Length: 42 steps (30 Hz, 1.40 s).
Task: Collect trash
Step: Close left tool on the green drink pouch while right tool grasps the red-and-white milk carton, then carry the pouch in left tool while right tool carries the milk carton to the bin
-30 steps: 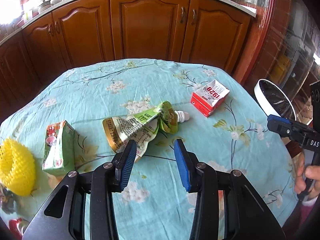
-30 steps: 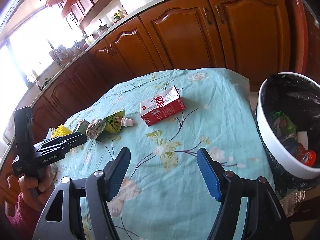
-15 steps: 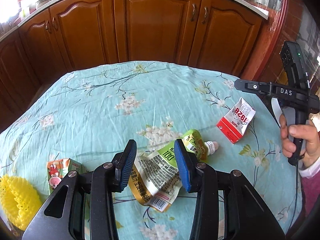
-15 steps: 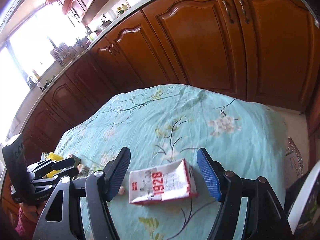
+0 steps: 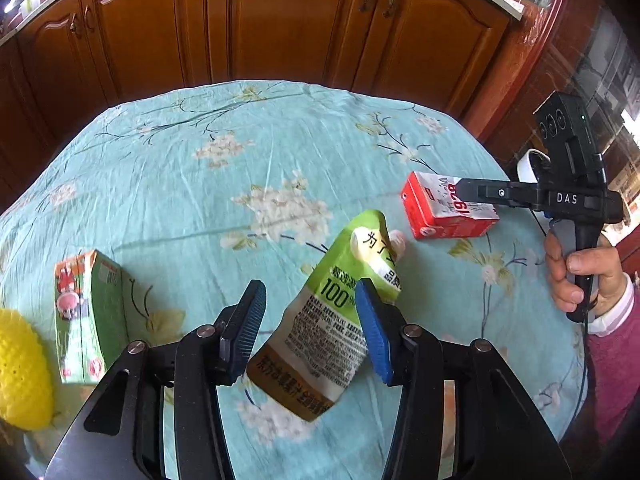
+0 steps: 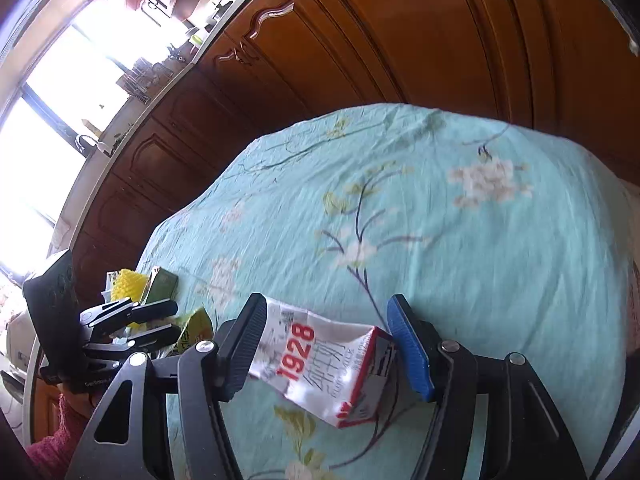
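Observation:
A crumpled green and white juice pouch [image 5: 340, 312] lies on the turquoise flowered tablecloth [image 5: 224, 184]. My left gripper [image 5: 310, 322] is open with the pouch between its fingers, the right pad against the pouch. A red and white "1928" carton [image 6: 332, 368] lies on the cloth. My right gripper [image 6: 332, 344] is open with its fingers either side of the carton. In the left wrist view the right gripper [image 5: 476, 196] reaches over the carton [image 5: 444, 212].
A green drink carton [image 5: 86, 316] and a yellow foam net [image 5: 22, 372] lie at the left of the table. A white bin rim [image 5: 528, 164] shows beyond the table's right edge. Wooden cabinets [image 5: 280, 20] stand behind.
Both grippers have moved forward and down. The pouch now lies between the left fingers and the carton between the right fingers. The bin has left the right wrist view.

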{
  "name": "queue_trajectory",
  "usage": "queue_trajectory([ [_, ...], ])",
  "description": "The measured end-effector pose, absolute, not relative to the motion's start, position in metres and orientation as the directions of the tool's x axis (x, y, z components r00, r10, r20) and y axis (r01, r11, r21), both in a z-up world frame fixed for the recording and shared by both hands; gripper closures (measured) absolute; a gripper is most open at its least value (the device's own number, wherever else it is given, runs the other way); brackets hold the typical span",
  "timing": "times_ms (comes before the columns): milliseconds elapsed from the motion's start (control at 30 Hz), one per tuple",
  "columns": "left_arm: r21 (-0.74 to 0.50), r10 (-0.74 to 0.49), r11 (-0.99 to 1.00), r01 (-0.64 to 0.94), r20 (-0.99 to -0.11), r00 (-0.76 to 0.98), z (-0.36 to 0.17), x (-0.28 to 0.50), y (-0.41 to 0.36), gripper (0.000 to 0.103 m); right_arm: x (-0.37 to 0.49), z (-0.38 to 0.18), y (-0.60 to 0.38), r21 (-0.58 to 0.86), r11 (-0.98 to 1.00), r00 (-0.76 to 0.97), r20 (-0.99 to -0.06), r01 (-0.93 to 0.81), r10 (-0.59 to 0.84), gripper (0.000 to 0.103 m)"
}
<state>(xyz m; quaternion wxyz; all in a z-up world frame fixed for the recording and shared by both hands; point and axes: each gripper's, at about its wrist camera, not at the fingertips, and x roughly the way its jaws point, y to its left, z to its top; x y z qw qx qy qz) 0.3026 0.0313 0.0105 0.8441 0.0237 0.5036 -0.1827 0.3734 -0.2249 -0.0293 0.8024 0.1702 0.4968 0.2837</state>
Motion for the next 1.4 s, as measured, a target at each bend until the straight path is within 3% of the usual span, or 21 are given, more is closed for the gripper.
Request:
queue_trajectory([
  [133,-0.179,-0.331,0.909,0.376,-0.858,0.393,0.013,0.277,0.025,0.047,0.336,-0.024,-0.228,0.570,0.761,0.321,-0.691,-0.311,0.648,0.037],
  [267,-0.078,-0.258,0.919,0.387,-0.862,0.437,0.015,0.270,0.016,0.047,0.311,-0.014,-0.228,0.500,0.799,0.364,-0.714,-0.334,0.599,0.037],
  [500,-0.021,-0.217,0.922,0.386,-0.855,0.471,0.019,0.282,0.012,0.046,0.313,-0.007,-0.220,0.399,0.854,0.444,-0.732,-0.333,0.516,0.037],
  [700,-0.011,-0.238,0.897,0.442,-0.854,0.463,0.014,0.286,0.010,0.041,0.312,-0.010,-0.189,0.246,0.867,0.448,-0.776,-0.433,0.444,0.037],
  [900,-0.031,-0.246,0.892,0.451,-0.870,0.427,-0.003,0.301,0.007,0.041,0.319,-0.010,-0.178,0.201,0.867,0.456,-0.784,-0.456,0.422,0.037],
  [933,-0.027,-0.240,0.894,0.448,-0.872,0.426,-0.006,0.302,0.008,0.043,0.321,-0.010,-0.178,0.199,0.869,0.457,-0.785,-0.453,0.418,0.038],
  [1000,-0.034,-0.240,0.898,0.438,-0.874,0.422,-0.011,0.302,0.010,0.061,0.322,-0.010,-0.179,0.197,0.873,0.458,-0.788,-0.447,0.413,0.046],
  [1133,-0.055,-0.254,0.910,0.410,-0.857,0.448,-0.007,0.299,0.018,0.074,0.314,-0.009,-0.183,0.190,0.882,0.468,-0.788,-0.431,0.399,0.055],
  [1400,-0.123,-0.305,0.917,0.379,-0.828,0.470,0.007,0.274,0.019,0.080,0.286,0.007,-0.206,0.276,0.899,0.520,-0.741,-0.340,0.424,0.056],
])
